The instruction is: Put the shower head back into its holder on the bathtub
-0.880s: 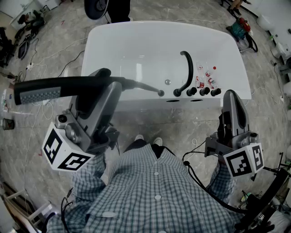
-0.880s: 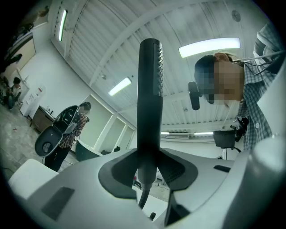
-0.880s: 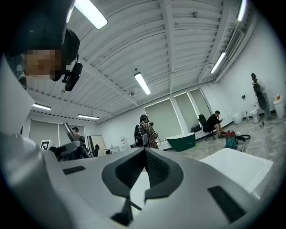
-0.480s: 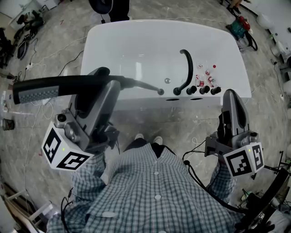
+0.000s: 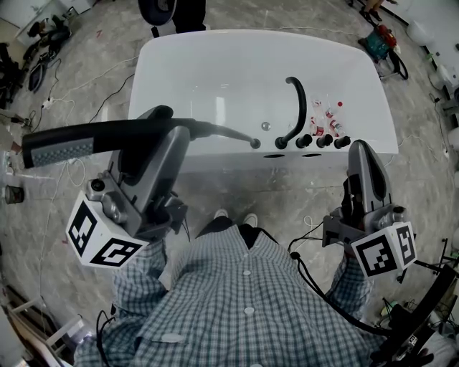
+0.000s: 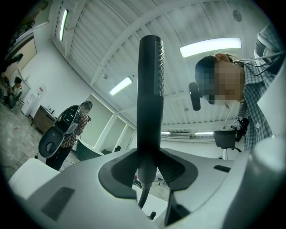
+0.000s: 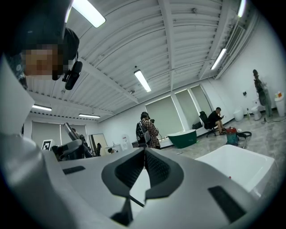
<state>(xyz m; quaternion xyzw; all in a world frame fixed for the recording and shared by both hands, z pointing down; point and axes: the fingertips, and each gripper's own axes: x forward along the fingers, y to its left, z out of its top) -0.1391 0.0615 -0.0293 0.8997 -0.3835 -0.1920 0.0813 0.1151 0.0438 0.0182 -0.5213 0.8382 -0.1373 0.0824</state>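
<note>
A long dark shower head lies level across my left gripper, its spray face to the left. The left gripper is shut on the handle. In the left gripper view the shower head stands up out of the closed pads. Its hose runs right to a fitting on the near rim of the white bathtub. A curved black faucet and several black knobs sit on that rim. My right gripper hangs shut and empty, just short of the tub's right end.
Small red-and-white items lie on the rim behind the knobs. A person stands past the tub's far side. Cables trail over the floor at left, and bags lie at the far right. A green tub stands far off.
</note>
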